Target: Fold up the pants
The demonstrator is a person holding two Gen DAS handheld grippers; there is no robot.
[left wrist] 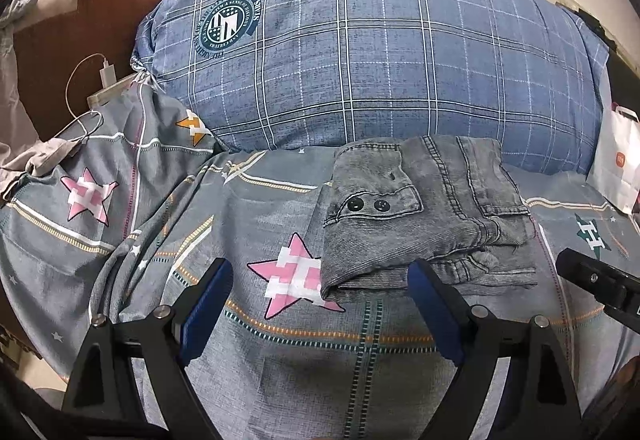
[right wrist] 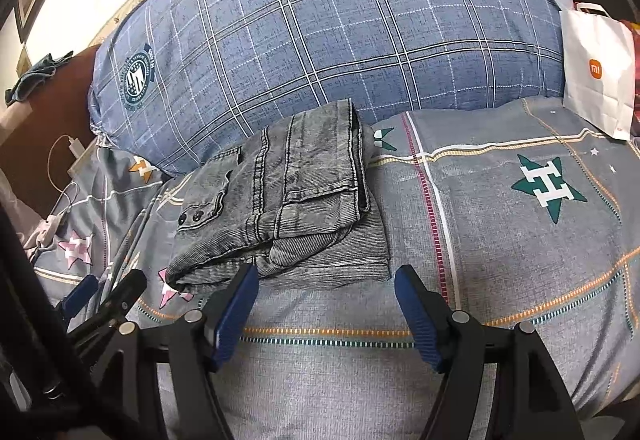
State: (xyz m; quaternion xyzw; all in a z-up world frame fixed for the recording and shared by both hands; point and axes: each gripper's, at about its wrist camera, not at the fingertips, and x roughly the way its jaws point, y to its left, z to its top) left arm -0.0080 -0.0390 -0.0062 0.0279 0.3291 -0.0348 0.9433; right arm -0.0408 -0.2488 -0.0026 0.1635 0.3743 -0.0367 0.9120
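Pants (left wrist: 424,208): grey denim, folded into a compact stack, laid on the bedsheet (left wrist: 280,380) just before the blue plaid pillow (left wrist: 360,48); 2 black buttons shown.
Left gripper (left wrist: 320,276): spread wide, nothing held.
Right gripper (right wrist: 326,282): spread wide, nothing held, just short of the pants' near edge.

1. The grey pants (right wrist: 280,196) are seen folded into a compact stack on the star-patterned bedsheet (right wrist: 500,240), their far edge against the blue plaid pillow (right wrist: 340,28).
2. The right gripper (right wrist: 325,276) is held just in front of the stack, its blue-padded jaws spread wide (nothing is held between them).
3. The left gripper (right wrist: 104,290) is glimpsed at the lower left edge.
4. A white paper bag (right wrist: 596,80) is stood at the far right.
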